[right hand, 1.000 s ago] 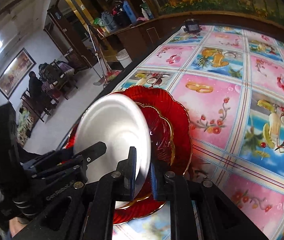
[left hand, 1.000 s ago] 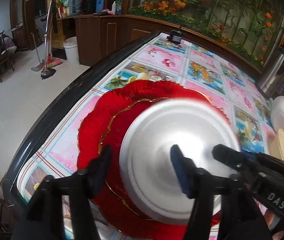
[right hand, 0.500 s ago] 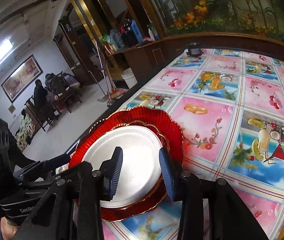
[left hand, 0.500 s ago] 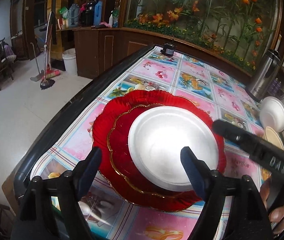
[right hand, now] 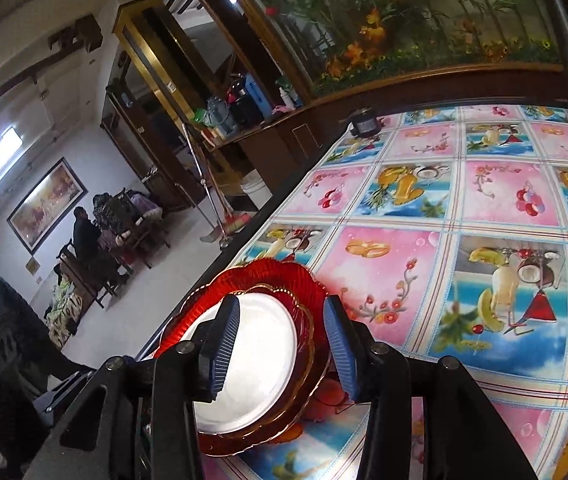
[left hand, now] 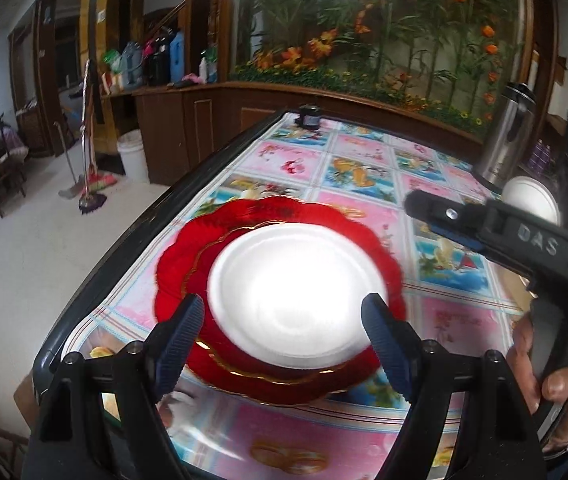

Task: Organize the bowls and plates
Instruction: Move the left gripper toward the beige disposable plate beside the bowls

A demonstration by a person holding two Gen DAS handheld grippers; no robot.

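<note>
Centrally in the left wrist view, a smooth white plate (left hand: 297,294) lies stacked on two scalloped red plates (left hand: 188,260) of ribbed, glassy material with gold rims, all on a glossy tablecloth (left hand: 363,176) printed in pink and blue squares of fruit and flowers. Framing the stack from below, the left gripper (left hand: 284,320) stands spread wide, its ridged blue pads clear of the plate's rim on both sides. Its jaws have just been opening, and nothing is held between them. Reaching in from the right edge is the right gripper (left hand: 443,216), a black bar held by a hand (left hand: 555,384) at lower right. Seen from the right wrist view, the right gripper (right hand: 282,352) is parted too, its jaws having just been opening; the stack sits beyond the gap, low and left of centre, untouched. Farther back at upper right stand a tall steel flask (left hand: 507,136) and a round white bowl (left hand: 531,200), with a small dark jar (left hand: 309,116) at the table's far end.
</note>
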